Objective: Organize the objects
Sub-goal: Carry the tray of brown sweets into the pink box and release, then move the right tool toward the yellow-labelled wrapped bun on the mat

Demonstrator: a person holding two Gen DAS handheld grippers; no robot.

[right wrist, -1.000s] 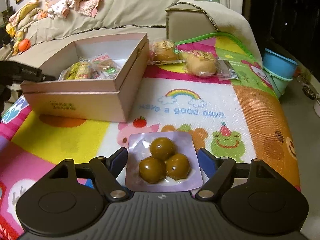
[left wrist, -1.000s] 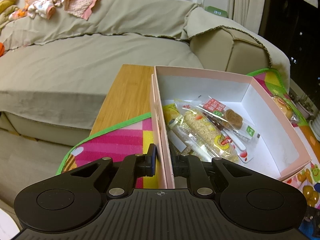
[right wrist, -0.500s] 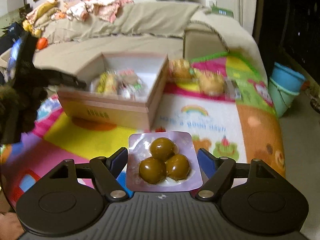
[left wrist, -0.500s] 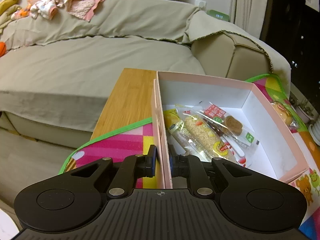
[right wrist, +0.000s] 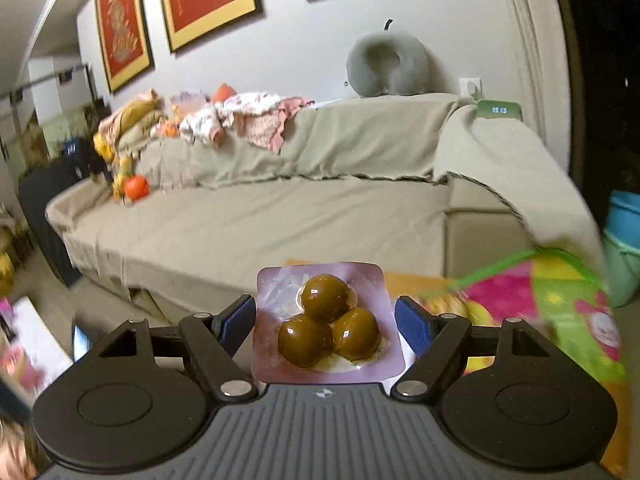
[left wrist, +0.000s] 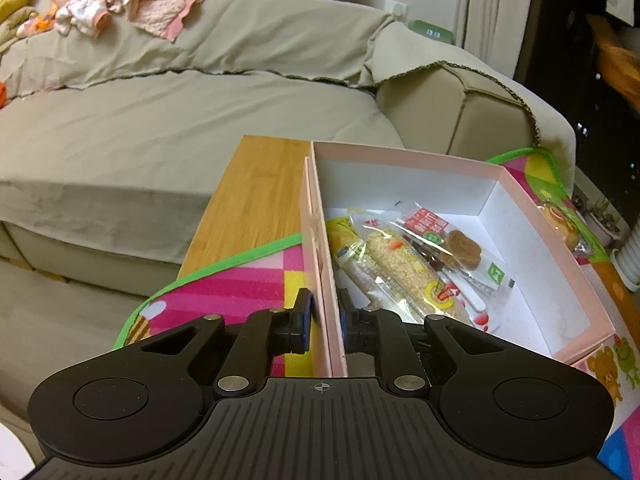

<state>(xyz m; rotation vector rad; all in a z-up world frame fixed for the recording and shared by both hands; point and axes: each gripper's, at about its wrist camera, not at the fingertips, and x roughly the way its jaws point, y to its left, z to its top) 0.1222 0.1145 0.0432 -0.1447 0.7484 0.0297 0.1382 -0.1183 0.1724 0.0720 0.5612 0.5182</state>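
A pink cardboard box (left wrist: pixel 400 160) stands open on the colourful play mat (left wrist: pixel 240 292), with several wrapped snacks (left wrist: pixel 404 268) inside. My left gripper (left wrist: pixel 323 320) is shut on the box's near left wall, one finger outside and one inside. My right gripper (right wrist: pixel 325 320) is shut on a pale purple packet of three brown balls (right wrist: pixel 326 324) and holds it up high, facing the sofa. The box is out of the right wrist view.
A beige sofa (left wrist: pixel 180 120) runs behind the low wooden table (left wrist: pixel 256 200), with clothes (right wrist: pixel 240 120) and a grey neck pillow (right wrist: pixel 386 66) on its back. A wrapped bun (left wrist: pixel 560 228) lies on the mat beyond the box. A blue bucket (right wrist: pixel 624 216) stands at right.
My right gripper has lifted the packet up from the mat and tilted upward, so the box and mat dropped out of its view. My left gripper keeps its hold on the box wall.
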